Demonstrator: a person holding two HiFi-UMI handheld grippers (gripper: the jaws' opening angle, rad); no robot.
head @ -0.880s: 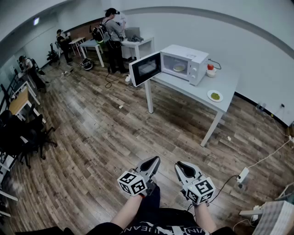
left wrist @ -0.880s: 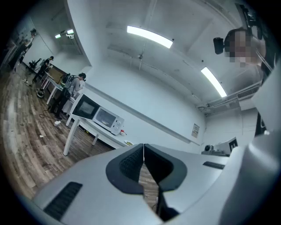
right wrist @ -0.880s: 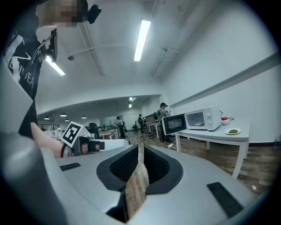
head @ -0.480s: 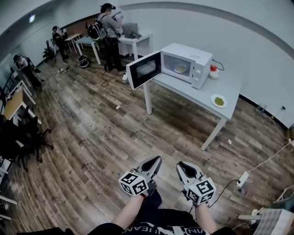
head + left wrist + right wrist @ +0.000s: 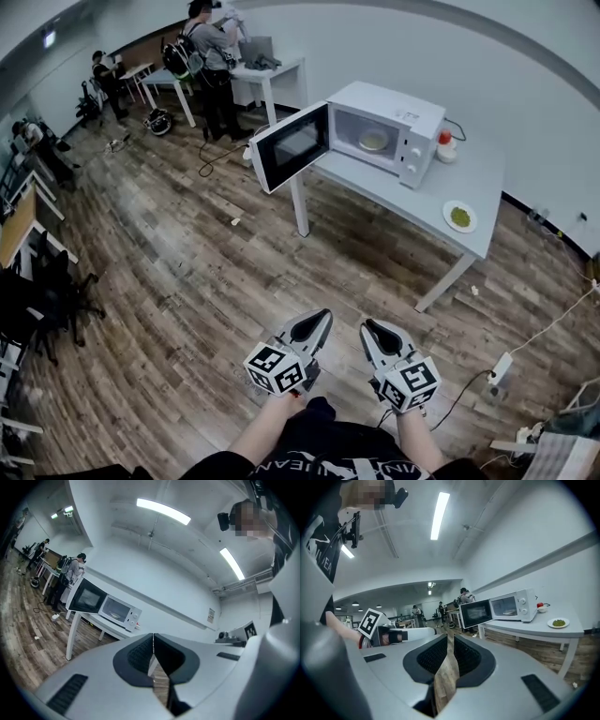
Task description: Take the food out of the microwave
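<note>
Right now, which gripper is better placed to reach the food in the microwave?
Right, narrowly. Both are shut, empty and far from the microwave, but its open door juts out on the left gripper's side, so the right gripper has the clearer line to the plate inside.

The microwave (image 5: 398,103) stands on the left end of the bench (image 5: 403,192), its door (image 5: 291,145) swung out leftward and a dish of food (image 5: 373,141) inside. A small bowl (image 5: 446,150) sits just right of the microwave, and a plate (image 5: 460,216) lies further right, nearer the bench's front edge.
</note>
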